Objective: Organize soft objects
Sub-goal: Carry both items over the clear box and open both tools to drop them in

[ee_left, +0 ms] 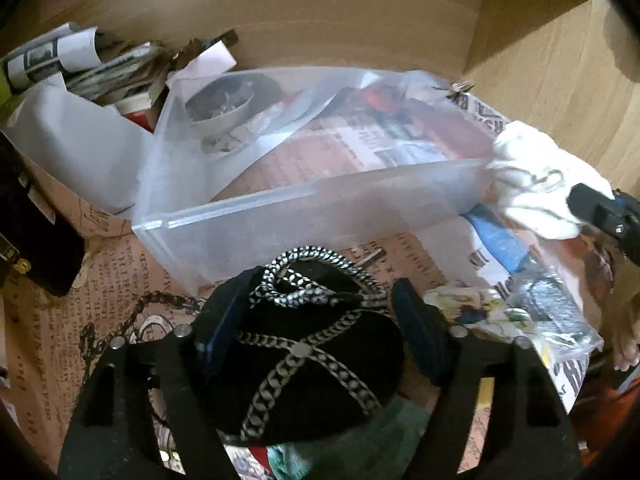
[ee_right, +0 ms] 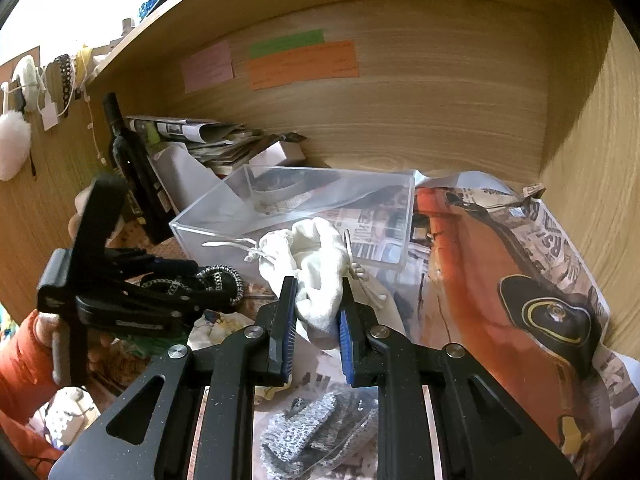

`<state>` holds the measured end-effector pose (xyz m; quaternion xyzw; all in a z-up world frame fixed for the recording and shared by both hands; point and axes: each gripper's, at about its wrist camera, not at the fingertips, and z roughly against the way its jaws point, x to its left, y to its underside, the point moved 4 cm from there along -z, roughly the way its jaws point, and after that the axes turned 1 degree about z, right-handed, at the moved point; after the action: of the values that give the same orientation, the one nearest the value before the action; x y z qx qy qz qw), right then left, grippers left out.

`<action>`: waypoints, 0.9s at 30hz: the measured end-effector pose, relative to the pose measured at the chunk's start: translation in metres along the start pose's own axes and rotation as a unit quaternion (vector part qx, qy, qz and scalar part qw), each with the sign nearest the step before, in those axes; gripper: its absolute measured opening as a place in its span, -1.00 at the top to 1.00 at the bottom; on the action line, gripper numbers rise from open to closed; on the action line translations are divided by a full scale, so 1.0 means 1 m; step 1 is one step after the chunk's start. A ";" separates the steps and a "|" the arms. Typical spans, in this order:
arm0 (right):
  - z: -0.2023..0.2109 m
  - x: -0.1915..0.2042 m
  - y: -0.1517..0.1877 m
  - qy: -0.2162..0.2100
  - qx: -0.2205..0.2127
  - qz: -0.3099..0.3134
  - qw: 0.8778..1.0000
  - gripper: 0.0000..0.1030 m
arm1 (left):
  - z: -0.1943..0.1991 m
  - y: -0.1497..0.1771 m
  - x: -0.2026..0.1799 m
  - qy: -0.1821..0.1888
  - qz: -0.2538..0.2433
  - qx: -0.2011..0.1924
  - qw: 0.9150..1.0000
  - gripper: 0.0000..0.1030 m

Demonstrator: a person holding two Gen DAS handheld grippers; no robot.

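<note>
My left gripper [ee_left: 320, 292] is shut on a black pouch with silver chains [ee_left: 304, 340], held just in front of the clear plastic box [ee_left: 320, 208]. It also shows in the right wrist view [ee_right: 192, 276], left of the box [ee_right: 224, 216]. My right gripper [ee_right: 318, 284] is shut on a white drawstring cloth bag [ee_right: 316, 264], held at the box's near right side. In the left wrist view the white bag [ee_left: 536, 176] sits by the box's right corner, with the right gripper [ee_left: 592, 200] behind it.
Newspaper [ee_right: 500, 248] lines the wooden shelf. A dark bottle [ee_right: 128, 156] and a paper stack [ee_right: 208, 140] stand at the back left. A bag of grey knit fabric [ee_right: 316, 424] lies below my right gripper. Wooden walls close the back and right.
</note>
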<state>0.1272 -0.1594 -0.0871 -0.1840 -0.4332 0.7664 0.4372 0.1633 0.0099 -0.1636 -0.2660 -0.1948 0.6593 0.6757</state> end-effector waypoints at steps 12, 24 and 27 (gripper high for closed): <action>0.001 -0.003 -0.013 0.002 -0.023 0.005 1.000 0.68 | 0.021 -0.004 -0.006 -0.001 -0.019 -0.041 0.999 0.59; 0.009 -0.009 -0.049 0.010 -0.067 0.000 0.998 0.68 | 0.061 -0.016 -0.001 0.012 -0.014 -0.090 0.996 0.89; 0.010 -0.010 -0.059 0.011 -0.077 0.003 0.997 0.68 | 0.073 -0.022 0.004 0.007 -0.012 -0.106 0.994 0.89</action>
<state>0.1563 -0.1579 -0.0339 -0.2268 -0.4852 0.7302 0.4243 0.1358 0.0219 -0.0933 -0.3386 -0.2620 0.6252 0.6525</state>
